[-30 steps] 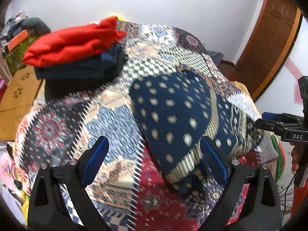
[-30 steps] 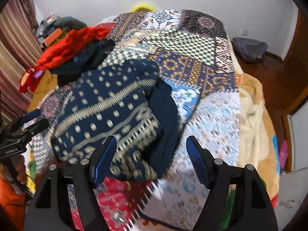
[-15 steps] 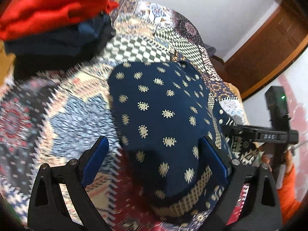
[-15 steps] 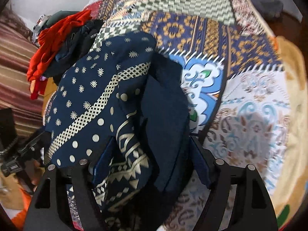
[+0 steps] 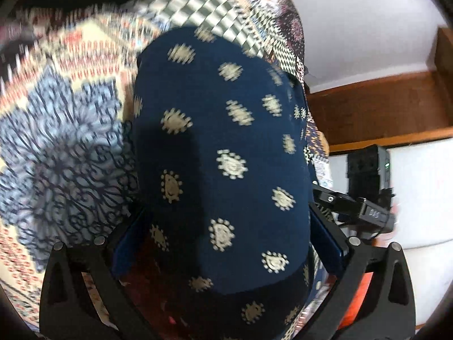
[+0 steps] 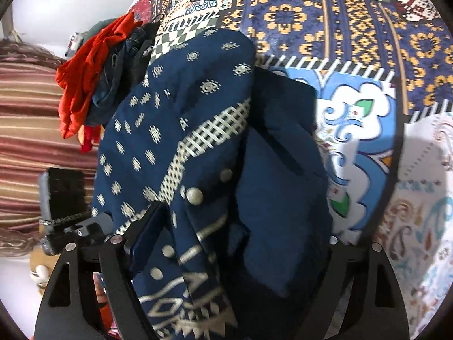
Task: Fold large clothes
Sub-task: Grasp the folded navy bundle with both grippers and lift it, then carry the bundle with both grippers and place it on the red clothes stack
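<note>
A folded navy garment [image 5: 226, 141] with cream dots and a checked band [image 6: 198, 113] lies on the patchwork bedspread [image 5: 56, 155]. My left gripper [image 5: 225, 218] points down over one end of it. Its jaws are opening, and the bundle fills the gap between the blue pads [image 5: 127, 243] without being clamped. My right gripper [image 6: 240, 218] straddles the other end, its jaws also opening. There the cloth drapes over the left finger [image 6: 147, 226] and hides the right one. Each wrist view shows the other gripper at its edge.
A stack of folded clothes with a red piece [image 6: 85, 70] on top sits on the bedspread [image 6: 354, 42] beyond the garment. A striped curtain [image 6: 28, 113] hangs on that side. A wooden door [image 5: 382, 107] and a white wall stand past the bed's other side.
Both grippers have dropped and tilted down onto the navy garment. It lay ahead of the fingers a second ago and now sits between them. The jaws have spread slightly.
</note>
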Demonstrator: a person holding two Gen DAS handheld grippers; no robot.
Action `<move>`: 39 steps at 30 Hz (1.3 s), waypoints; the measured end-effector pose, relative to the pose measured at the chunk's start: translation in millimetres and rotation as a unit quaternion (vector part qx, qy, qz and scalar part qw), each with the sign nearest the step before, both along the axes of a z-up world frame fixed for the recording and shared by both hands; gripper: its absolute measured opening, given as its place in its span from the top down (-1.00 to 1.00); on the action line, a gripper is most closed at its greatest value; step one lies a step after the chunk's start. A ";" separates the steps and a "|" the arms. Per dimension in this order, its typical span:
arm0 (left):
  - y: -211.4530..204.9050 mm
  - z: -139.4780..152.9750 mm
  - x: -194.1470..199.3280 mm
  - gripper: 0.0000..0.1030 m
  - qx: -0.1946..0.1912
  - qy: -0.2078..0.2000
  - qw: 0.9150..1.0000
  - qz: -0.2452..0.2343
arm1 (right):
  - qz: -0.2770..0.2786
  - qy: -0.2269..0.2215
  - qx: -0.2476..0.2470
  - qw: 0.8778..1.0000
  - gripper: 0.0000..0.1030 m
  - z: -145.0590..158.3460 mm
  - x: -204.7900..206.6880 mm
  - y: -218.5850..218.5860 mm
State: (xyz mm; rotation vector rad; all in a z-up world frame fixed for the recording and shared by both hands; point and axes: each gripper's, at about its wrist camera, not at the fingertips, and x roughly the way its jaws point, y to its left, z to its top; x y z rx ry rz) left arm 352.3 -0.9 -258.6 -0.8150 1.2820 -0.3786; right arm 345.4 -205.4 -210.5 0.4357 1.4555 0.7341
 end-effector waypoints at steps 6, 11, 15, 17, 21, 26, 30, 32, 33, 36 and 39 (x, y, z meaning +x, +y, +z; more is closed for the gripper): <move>2.0 -3.5 0.0 -0.86 -0.031 0.016 0.999 -0.008 | -0.013 0.019 0.033 0.999 0.03 1.0 -4.3 -1.0; 1.9 16.9 -17.9 -0.56 0.005 -0.008 1.000 -0.019 | -0.022 0.017 0.040 0.999 0.43 14.6 -22.8 -2.7; 4.6 43.2 -35.4 -0.33 0.026 -0.035 0.998 -0.035 | -0.020 0.001 0.040 0.999 0.50 35.7 -39.0 6.2; 8.7 57.8 -41.2 -0.28 0.037 -0.053 0.997 -0.043 | -0.011 -0.015 0.039 0.999 0.54 50.8 -45.5 16.0; 19.6 101.5 -53.6 -0.24 0.056 -0.102 0.992 -0.048 | 0.006 -0.072 0.047 0.996 0.54 99.1 -55.6 41.9; 52.9 168.7 -61.8 -0.20 0.057 -0.168 0.984 -0.030 | 0.011 -0.142 0.061 0.988 0.54 159.9 -54.2 69.6; 86.6 229.5 -60.7 -0.16 0.066 -0.228 0.971 -0.019 | 0.008 -0.196 0.084 0.977 0.55 211.0 -43.3 96.7; 104.8 264.8 -53.0 -0.16 0.077 -0.262 0.962 -0.013 | 0.004 -0.232 0.095 0.968 0.55 240.6 -34.7 112.1; 108.4 276.6 -42.9 -0.16 0.080 -0.274 0.958 -0.011 | 0.002 -0.249 0.099 0.963 0.55 253.9 -31.2 118.6; 145.7 312.7 -24.3 -0.16 0.069 -0.307 0.949 0.004 | 0.000 -0.282 0.113 0.953 0.55 280.6 -18.7 135.1; 182.3 327.0 0.7 -0.16 0.054 -0.321 0.946 0.016 | 0.003 -0.303 0.120 0.945 0.55 298.4 5.3 162.0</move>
